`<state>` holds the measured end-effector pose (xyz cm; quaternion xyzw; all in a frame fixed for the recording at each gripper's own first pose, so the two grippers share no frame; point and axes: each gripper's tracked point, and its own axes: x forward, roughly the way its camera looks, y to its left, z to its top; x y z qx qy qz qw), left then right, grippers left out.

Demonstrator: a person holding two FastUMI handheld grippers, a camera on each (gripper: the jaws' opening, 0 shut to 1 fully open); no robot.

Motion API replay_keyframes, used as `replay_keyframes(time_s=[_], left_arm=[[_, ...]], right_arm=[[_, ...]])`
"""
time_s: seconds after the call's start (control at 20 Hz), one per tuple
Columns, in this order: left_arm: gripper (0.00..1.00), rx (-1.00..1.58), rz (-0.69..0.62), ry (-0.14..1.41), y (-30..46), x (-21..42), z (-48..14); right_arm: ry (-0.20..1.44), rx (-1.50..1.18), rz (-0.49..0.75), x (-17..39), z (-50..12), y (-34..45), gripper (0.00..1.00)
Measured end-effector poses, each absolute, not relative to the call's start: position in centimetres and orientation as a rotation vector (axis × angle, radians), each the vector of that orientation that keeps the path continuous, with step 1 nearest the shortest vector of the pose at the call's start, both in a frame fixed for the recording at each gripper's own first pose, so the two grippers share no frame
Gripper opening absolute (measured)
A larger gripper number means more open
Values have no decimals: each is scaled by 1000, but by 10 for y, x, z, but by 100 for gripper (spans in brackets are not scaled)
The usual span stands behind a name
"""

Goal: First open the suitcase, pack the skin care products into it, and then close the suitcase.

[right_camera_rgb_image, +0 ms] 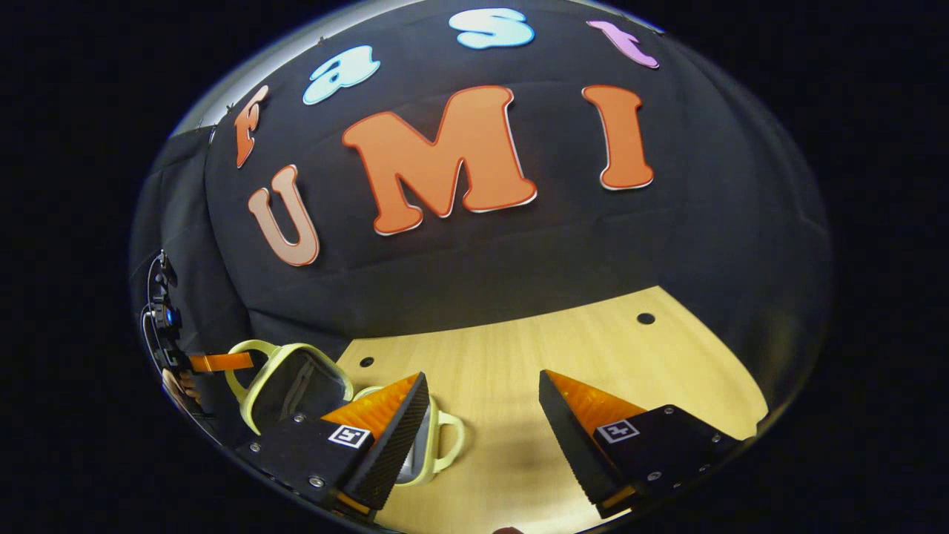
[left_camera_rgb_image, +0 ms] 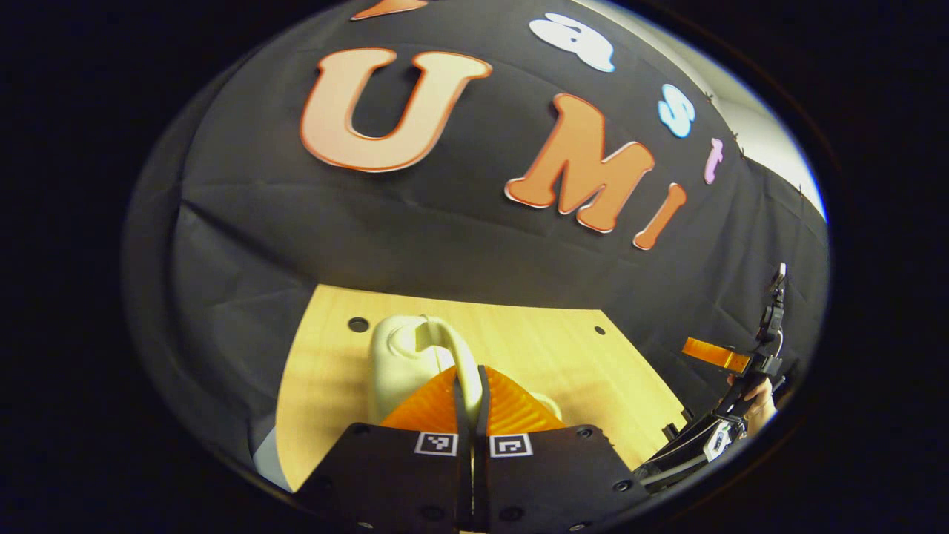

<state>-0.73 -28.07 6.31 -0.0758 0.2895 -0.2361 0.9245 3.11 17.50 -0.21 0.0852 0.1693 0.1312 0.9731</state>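
Observation:
A small pale yellow suitcase (left_camera_rgb_image: 397, 356) stands on the wooden table right in front of my left gripper (left_camera_rgb_image: 471, 374). That gripper is shut on the thin curved handle of the suitcase lid. In the right gripper view the suitcase (right_camera_rgb_image: 296, 386) sits at the lower left with its lid raised, and the left gripper (right_camera_rgb_image: 219, 362) holds the handle loop at the lid's top. My right gripper (right_camera_rgb_image: 483, 377) hovers over bare table to the right of the suitcase, open wide with nothing between its fingers. The suitcase's inside is mostly hidden behind a finger.
The light wooden table (right_camera_rgb_image: 519, 348) has small round holes near its back edge and ends at the black cloth wall. At the far right of the left gripper view, a hand (left_camera_rgb_image: 760, 397) holds the right gripper (left_camera_rgb_image: 723, 357).

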Motion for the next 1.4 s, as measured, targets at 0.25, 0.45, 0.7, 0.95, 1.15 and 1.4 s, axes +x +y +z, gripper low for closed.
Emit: replay_keyframes(time_s=[0.25,0.45,0.7,0.95,1.15,1.4], left_arm=[[2,-149,-565,639,-391,-12,26],[2,-102,-577,718,-451,-12,-38],[2,-34,-515,820,-496,-11,-115],[2,6,-450,821,-511,-11,-166],[10,47,-386,796,-512,-10,-163],[25,-33,-341,778,-518,-9,-138]], right_arm=[[320,150,236,36,-13,118,95],[331,118,229,45,-34,79,95],[351,92,250,60,-59,50,95],[379,79,283,67,-87,36,95],[389,56,299,70,-97,33,95],[418,65,297,68,-93,40,95]])
